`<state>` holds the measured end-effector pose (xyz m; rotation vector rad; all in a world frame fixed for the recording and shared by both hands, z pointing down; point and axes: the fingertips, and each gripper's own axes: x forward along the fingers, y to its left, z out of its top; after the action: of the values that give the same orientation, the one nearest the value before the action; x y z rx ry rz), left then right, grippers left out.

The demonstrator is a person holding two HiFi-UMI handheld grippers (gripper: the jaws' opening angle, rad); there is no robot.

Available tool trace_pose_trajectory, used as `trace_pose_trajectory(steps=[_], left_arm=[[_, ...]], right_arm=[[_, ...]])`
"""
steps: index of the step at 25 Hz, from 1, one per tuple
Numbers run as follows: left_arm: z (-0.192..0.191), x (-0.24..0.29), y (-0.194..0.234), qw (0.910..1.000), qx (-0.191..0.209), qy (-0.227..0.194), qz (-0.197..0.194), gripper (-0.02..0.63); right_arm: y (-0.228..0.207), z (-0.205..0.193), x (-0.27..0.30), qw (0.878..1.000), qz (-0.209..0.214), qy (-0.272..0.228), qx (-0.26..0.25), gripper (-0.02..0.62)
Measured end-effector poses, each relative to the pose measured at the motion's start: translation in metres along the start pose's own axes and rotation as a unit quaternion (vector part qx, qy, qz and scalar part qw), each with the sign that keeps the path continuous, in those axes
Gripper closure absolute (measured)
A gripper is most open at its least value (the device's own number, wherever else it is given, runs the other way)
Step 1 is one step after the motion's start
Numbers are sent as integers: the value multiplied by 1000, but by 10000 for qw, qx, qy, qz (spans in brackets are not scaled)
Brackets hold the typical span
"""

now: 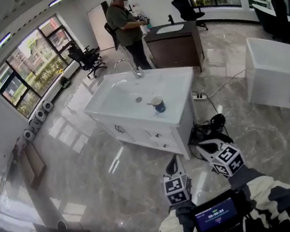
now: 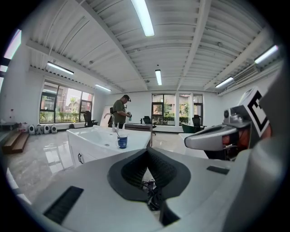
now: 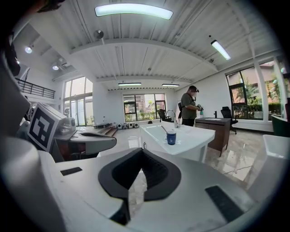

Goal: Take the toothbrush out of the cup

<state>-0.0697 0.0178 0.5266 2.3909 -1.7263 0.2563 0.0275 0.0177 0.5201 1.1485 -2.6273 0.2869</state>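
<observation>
A blue cup (image 1: 158, 104) stands on the right rim of a white sink vanity (image 1: 176, 115), with a toothbrush (image 1: 151, 103) leaning out of it to the left. My left gripper (image 1: 172, 163) and right gripper (image 1: 204, 145) are side by side over the floor, well short of the vanity, and both point toward it. In the left gripper view the jaws (image 2: 147, 147) are shut and empty, with the cup (image 2: 122, 141) and toothbrush (image 2: 117, 132) far ahead. The right gripper (image 3: 142, 150) is likewise shut on nothing, and the cup (image 3: 171, 137) is ahead of it.
A faucet (image 1: 127, 64) rises at the basin's far side. A person (image 1: 126, 25) stands at a dark vanity (image 1: 175, 45) behind. A white cabinet (image 1: 277, 74) is at the right. Cables and a power strip (image 1: 205, 126) lie on the floor by the vanity's near corner.
</observation>
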Motion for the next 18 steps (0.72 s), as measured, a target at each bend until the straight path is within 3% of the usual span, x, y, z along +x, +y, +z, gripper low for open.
trace_pose_trajectory(steps=[9, 18], left_arm=[[15, 67, 33, 9999, -97, 82, 66, 600], [39, 164, 82, 9986, -255, 179, 437, 601]], right_arm=[[-43, 23, 62, 9998, 171, 71, 12, 588], [-114, 55, 151, 9985, 513, 174, -91, 588]])
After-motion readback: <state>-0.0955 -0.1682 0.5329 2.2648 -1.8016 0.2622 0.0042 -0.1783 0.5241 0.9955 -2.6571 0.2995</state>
